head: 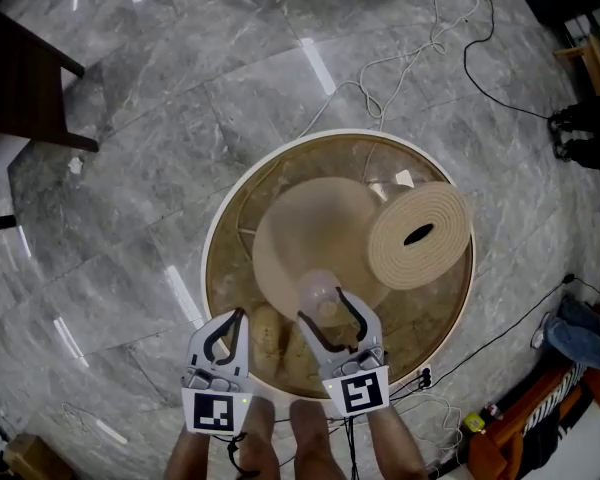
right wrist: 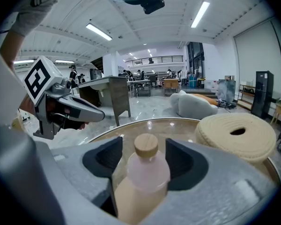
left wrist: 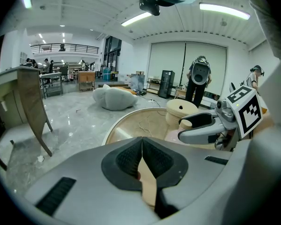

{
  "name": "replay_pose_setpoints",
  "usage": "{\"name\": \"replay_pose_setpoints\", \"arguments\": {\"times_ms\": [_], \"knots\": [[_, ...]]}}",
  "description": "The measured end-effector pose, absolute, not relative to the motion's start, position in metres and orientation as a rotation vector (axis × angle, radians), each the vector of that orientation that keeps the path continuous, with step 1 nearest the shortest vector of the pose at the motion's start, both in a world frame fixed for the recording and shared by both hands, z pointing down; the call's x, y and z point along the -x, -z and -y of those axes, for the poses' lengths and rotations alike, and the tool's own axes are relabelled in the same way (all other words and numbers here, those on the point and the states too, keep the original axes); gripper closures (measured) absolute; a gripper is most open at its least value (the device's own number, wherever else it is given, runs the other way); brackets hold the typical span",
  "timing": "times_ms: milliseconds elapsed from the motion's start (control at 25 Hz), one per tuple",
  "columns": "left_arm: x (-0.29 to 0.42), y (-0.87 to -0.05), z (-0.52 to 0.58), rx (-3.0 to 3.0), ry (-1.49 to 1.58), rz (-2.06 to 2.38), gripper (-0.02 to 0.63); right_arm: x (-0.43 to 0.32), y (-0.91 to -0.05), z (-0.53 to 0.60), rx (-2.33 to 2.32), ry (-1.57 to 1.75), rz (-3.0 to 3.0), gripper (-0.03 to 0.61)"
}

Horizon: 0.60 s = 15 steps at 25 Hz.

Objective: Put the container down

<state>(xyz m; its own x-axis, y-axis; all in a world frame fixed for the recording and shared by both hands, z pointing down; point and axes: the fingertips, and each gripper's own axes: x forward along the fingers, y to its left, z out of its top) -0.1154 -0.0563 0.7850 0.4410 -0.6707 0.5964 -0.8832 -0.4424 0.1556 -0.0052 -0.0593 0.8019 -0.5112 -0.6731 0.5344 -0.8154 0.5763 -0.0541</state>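
A pale pink bottle with a round wooden cap stands upright on the round glass table, near its front edge. My right gripper is open, one jaw on each side of the bottle. In the right gripper view a gap shows between the bottle and both pads of that gripper; the bottle's base is hidden. My left gripper hangs just to the left, shut with nothing in it; its own view shows this gripper with the pads touching.
A coiled rope disc with a slot lies tilted on the table's right side. The table's beige base shows through the glass. A dark table stands far left, and cables run over the marble floor. A grey beanbag lies beyond.
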Motion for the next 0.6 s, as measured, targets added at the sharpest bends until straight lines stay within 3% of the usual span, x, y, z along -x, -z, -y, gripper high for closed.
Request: {"name": "replay_pose_setpoints", "arguments": {"times_ms": [600], "knots": [[0.099, -0.691, 0.072, -2.36, -0.605, 1.327, 0.594, -0.008, -0.702, 0.074, -1.275, -0.344, 2.399, 0.314]]}}
